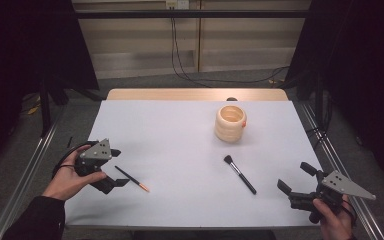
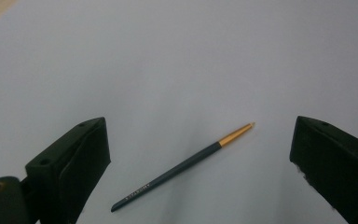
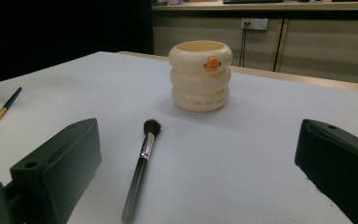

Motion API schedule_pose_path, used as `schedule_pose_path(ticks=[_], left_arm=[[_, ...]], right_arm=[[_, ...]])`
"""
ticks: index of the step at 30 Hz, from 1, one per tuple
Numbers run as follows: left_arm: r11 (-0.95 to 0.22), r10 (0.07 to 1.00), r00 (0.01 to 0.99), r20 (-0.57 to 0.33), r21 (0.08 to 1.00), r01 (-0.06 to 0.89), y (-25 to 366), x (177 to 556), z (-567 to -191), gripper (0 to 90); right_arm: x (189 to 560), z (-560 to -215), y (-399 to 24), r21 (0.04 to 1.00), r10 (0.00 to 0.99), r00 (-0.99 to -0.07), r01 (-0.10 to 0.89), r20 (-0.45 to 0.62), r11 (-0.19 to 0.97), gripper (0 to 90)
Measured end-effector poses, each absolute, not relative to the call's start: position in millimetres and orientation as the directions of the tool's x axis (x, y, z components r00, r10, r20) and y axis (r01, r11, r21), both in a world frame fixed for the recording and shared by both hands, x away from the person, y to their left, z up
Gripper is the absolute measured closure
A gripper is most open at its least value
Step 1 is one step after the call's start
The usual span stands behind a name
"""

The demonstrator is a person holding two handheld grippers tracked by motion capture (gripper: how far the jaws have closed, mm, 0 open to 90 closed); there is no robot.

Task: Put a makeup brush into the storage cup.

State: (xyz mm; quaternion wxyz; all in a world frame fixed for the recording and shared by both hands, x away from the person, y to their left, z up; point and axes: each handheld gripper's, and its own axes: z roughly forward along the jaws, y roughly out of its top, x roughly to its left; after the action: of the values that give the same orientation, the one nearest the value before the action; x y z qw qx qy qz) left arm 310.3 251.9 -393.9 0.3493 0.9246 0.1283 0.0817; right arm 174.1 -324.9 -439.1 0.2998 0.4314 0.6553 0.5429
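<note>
On the pale table point(image 1: 180, 130), the left gripper point(image 1: 111, 172) sits at about 8 o'clock from the table's middle, held in a hand point(image 1: 70, 181), with its jaws spread wide and holding nothing. Just beside it, toward 3 o'clock, lies the thin brush point(image 1: 132, 179), flat on the table, its gold-and-orange tip pointing to 4 o'clock. In the left gripper view the thin brush point(image 2: 182, 166) lies between the two open jaws without touching either, dark handle near, gold tip away toward 2 o'clock. The right gripper point(image 1: 295, 182) sits at about 4 o'clock from the table's middle, its jaws likewise spread and empty. The powder brush point(image 1: 240, 174) lies flat near it, at its 10 o'clock, bristles pointing to 11 o'clock. In the right gripper view the powder brush point(image 3: 141, 169) lies between the open jaws, nearer the left one, bristles away. Beyond it at 12 o'clock stands the cup point(image 3: 200, 76), a cream ribbed holder, upright, with an orange spot on its rim; in the high view the cup point(image 1: 230, 122) stands at about 1 o'clock from the table's middle, well apart from both brushes.
</note>
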Motion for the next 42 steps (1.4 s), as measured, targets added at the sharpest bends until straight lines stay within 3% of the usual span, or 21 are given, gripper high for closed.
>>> schedule_pose_path(ticks=[13, 17, 22, 27, 30, 37, 42], left_arm=[[-0.807, 0.256, 0.961, 0.102, 0.571, 0.155, 244, 323, -410, 9.4], [-0.821, 0.27, 0.96, 0.077, 0.54, 0.187, 241, 330, -415, 13.1], [-0.837, 0.307, 0.949, 0.067, 0.494, 0.236, 238, 335, -421, 11.0], [-0.859, 0.258, 0.963, 0.081, 0.476, 0.19, 234, 333, -424, 12.9], [-0.883, 0.204, 0.974, 0.099, 0.448, 0.14, 229, 331, -427, 17.6], [-0.898, 0.196, 0.977, 0.084, 0.416, 0.144, 226, 333, -429, 40.8], [-0.905, 0.187, 0.978, 0.095, 0.403, 0.134, 226, 336, -431, 47.1]], right_arm=[[174, -439, -324, 0.967, 0.887, -0.455, 0.249, 0.074, 0.047, 0.0], [174, -440, -324, 0.967, 0.886, -0.459, 0.25, 0.072, 0.051, 0.0], [174, -440, -324, 0.967, 0.887, -0.457, 0.251, 0.071, 0.052, 0.0], [174, -440, -324, 0.967, 0.886, -0.459, 0.249, 0.068, 0.055, 0.0], [174, -440, -324, 0.967, 0.885, -0.46, 0.247, 0.064, 0.058, 0.0], [174, -440, -324, 0.966, 0.887, -0.457, 0.25, 0.064, 0.059, 0.0], [175, -440, -324, 0.966, 0.887, -0.457, 0.251, 0.063, 0.06, 0.0]])
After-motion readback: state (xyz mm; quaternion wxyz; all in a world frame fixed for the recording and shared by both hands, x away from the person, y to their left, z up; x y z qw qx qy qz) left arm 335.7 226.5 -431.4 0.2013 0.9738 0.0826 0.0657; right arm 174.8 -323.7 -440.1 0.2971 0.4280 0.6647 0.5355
